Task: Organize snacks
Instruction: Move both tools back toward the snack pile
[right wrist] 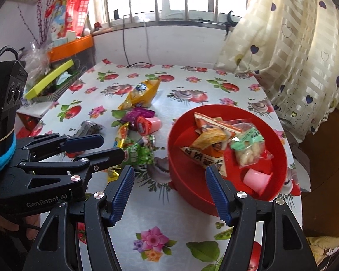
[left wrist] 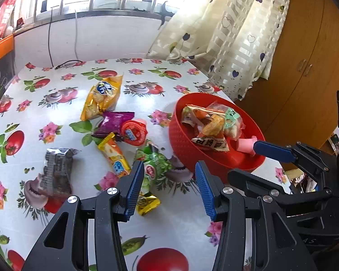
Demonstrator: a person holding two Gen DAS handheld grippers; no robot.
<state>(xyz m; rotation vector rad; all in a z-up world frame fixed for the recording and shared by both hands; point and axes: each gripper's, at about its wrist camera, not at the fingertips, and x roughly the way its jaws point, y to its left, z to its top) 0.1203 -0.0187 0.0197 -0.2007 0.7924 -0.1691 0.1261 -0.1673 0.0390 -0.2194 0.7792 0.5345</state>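
Left wrist view: left gripper (left wrist: pixel 169 180) and right gripper (right wrist: pixel 169 192), jaws open and empty; green snack packet (left wrist: pixel 156 164) at 12 o'clock, light, crinkly, best pinched mid-body

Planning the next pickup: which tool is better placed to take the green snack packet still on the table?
Probably left: the open left tool hovers right over the green snack packet; the right tool faces the red bowl.

Bowl (left wrist: pixel 214 155) right on table (left wrist: pixel 83 45); loose snack pile (left wrist: pixel 115 131) just left; packets (left wrist: pixel 212 124) in bowl.
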